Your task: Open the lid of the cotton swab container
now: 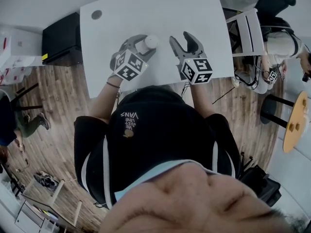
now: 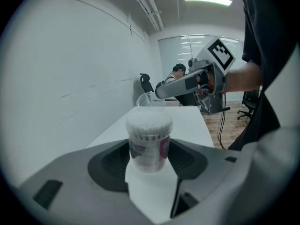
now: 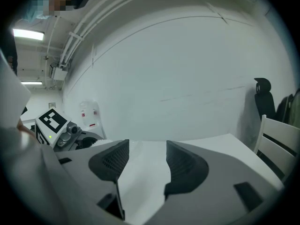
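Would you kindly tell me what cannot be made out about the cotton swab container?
- Label print on the cotton swab container: blurred, left gripper view.
- Clear piece behind it, perhaps the lid: lower part hidden by the container, same view, so whether it is attached or loose is unclear.
- Container's sides: covered by the left tongs, head view.

On table (image 1: 155, 13), cotton swab container (image 2: 149, 142) within left claw (image 2: 150, 159)
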A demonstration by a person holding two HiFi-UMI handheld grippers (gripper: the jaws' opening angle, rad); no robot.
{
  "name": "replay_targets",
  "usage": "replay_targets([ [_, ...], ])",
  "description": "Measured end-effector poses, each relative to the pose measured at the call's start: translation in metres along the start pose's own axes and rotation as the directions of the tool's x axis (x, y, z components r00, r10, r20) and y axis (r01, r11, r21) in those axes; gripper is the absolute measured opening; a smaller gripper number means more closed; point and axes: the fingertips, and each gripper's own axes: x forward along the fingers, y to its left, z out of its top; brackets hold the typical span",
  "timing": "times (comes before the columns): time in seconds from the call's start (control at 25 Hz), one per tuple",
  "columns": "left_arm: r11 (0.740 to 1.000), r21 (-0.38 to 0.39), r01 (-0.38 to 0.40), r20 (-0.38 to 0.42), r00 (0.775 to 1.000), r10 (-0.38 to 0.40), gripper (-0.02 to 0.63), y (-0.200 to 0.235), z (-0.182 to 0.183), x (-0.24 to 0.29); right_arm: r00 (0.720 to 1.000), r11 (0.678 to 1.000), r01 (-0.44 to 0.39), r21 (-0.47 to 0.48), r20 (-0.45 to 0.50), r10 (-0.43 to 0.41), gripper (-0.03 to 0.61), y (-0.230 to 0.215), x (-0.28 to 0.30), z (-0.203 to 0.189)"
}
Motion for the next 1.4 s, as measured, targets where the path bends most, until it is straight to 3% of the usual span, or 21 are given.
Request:
replay_targets([
  [0.2,1.000,-0.010,0.005,0.011,1.000,-0.005,0.259,-0.002,0.003,0.001,1.000,1.000,0.023,0.004,-0.018,-0.023,0.255,-0.006,0.001,-0.005],
  [0.88,0.999,-0.053,-0.003,0.019,1.000,0.004,0.259,0.000,0.008,0.008,1.000,1.000,-0.013,0.005,0.027,0.013,0.256,-0.002,-0.004,0.006],
  [1.4,0.991,-0.128,-0.036,0.081,0.996,0.046,0.259,0.015,0.018,0.005,0.999,0.999,-0.033,0.007,0.042,0.033,0.255,0.003,-0.003,0.008],
])
